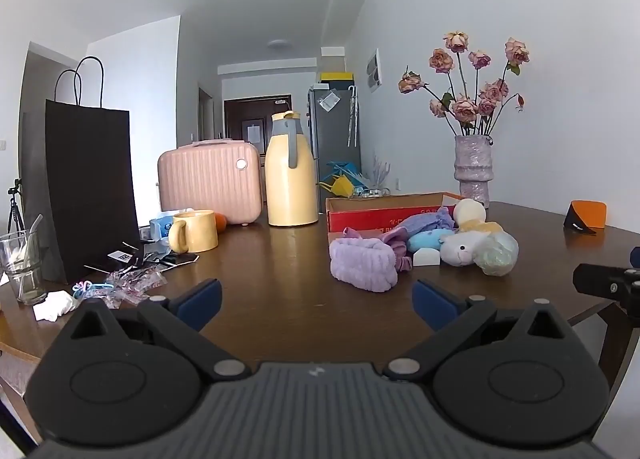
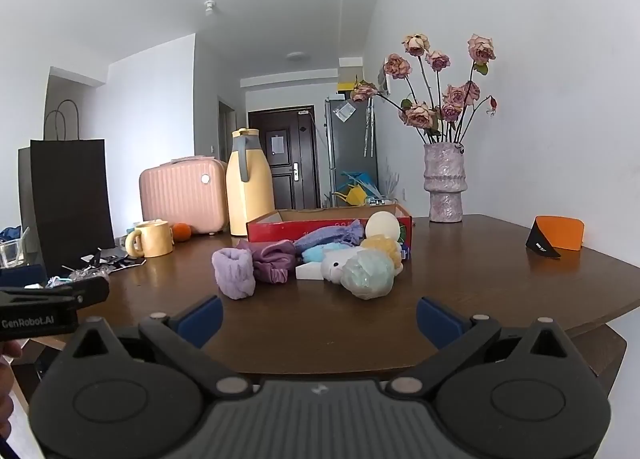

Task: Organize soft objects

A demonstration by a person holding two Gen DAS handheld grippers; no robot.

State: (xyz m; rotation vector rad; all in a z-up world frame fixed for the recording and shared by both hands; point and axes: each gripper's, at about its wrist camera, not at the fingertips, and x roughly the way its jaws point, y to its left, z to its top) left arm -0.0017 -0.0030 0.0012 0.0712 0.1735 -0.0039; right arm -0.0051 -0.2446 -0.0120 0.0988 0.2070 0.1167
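Observation:
A heap of soft things lies mid-table in front of a red cardboard box [image 1: 360, 215] [image 2: 304, 225]. It holds a lilac fluffy band [image 1: 363, 264] [image 2: 234, 273], a purple scrunchie [image 2: 270, 261], a blue plush [image 1: 426, 239], a white plush animal [image 1: 464, 249] [image 2: 334, 265], a pale green mesh ball [image 1: 498, 255] [image 2: 368, 273], a white sponge block [image 1: 426, 258] and a cream ball [image 1: 470, 211] [image 2: 383, 224]. My left gripper [image 1: 316, 305] and my right gripper [image 2: 318, 319] both stand open near the table's front edge, short of the heap, nothing between their fingers.
On the dark wooden table [image 1: 280, 287] stand a yellow jug [image 1: 290, 173], a pink case [image 1: 210, 181], a yellow mug [image 1: 196, 231], a black paper bag [image 1: 86, 195], a glass [image 1: 22, 265], a vase of dried roses [image 1: 474, 171] and an orange card [image 1: 588, 215]. Small clutter lies front left.

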